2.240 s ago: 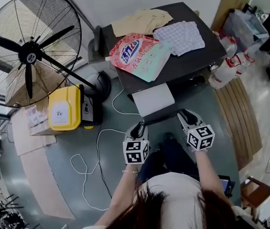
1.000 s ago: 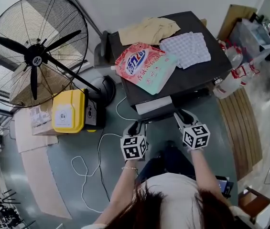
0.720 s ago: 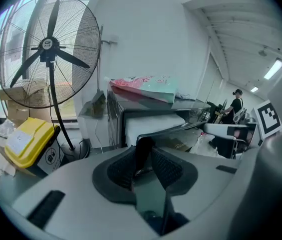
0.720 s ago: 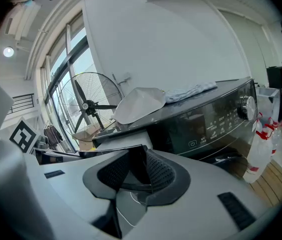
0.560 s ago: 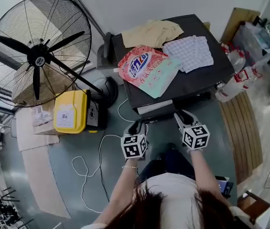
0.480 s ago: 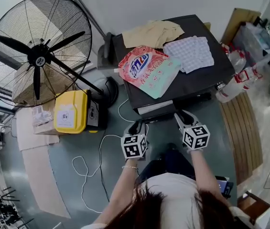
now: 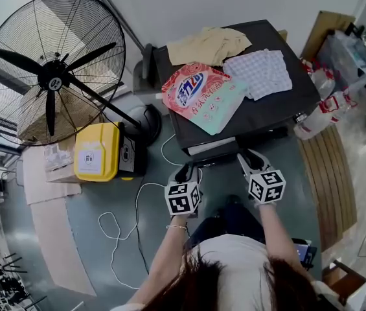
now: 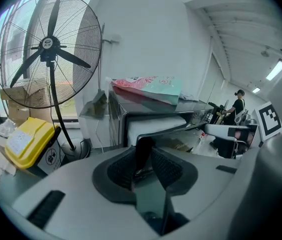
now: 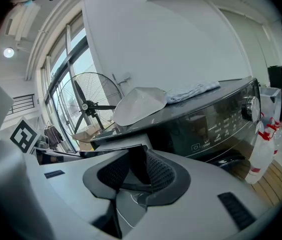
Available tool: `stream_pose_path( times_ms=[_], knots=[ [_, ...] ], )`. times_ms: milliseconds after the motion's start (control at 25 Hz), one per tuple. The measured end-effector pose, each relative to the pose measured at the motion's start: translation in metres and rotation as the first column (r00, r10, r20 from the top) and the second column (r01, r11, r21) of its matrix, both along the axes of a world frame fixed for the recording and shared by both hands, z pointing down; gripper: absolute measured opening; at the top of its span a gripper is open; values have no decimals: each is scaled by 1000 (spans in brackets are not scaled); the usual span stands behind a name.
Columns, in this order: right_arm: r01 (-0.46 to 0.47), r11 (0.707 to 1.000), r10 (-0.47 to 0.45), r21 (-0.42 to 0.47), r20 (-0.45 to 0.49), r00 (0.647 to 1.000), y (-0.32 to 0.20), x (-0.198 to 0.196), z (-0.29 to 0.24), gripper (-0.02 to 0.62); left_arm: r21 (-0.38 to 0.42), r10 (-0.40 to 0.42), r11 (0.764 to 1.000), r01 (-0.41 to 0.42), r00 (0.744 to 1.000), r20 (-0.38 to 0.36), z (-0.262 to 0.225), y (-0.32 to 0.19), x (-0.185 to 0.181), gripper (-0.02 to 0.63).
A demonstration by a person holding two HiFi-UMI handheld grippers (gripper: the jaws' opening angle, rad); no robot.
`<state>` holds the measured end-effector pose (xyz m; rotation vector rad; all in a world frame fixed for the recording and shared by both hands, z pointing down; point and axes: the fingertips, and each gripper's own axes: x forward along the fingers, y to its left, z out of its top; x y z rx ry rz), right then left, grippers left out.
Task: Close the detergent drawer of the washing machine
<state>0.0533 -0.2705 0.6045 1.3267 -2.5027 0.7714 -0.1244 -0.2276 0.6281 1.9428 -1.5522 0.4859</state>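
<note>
The dark washing machine (image 7: 270, 105) stands in front of me, its control panel (image 9: 215, 121) facing the right gripper view. Its detergent drawer (image 7: 210, 146) is pushed almost fully in, with only a narrow white strip sticking out. My left gripper (image 7: 187, 171) is at the left end of the drawer's dark front (image 8: 173, 128), and my right gripper (image 7: 249, 156) is at the right end (image 9: 91, 152). Both grippers (image 8: 143, 153) (image 9: 133, 159) stand open, with the front's edge at the gap between their pads. Whether the pads touch it I cannot tell.
A pink and green detergent bag (image 7: 202, 92), a beige cloth (image 7: 208, 44) and a checked cloth (image 7: 260, 73) lie on the machine. A large fan (image 7: 53, 83) and a yellow box (image 7: 92, 154) stand to the left. A white cable (image 7: 121, 225) crosses the floor; bottles (image 7: 319, 109) are on the right.
The drawer, far out in the oldest frame, has slid into the machine. Both grippers followed it toward the machine. Over the last half second almost nothing moves.
</note>
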Motion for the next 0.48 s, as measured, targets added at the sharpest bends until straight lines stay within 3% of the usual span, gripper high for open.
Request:
stream_pose_path(
  times_ms=[480],
  knots=[
    [-9, 1000, 9, 6, 13, 1000, -4, 0, -1, 132, 2, 0, 1000, 0, 1000, -4, -1, -4, 0, 107]
  ],
)
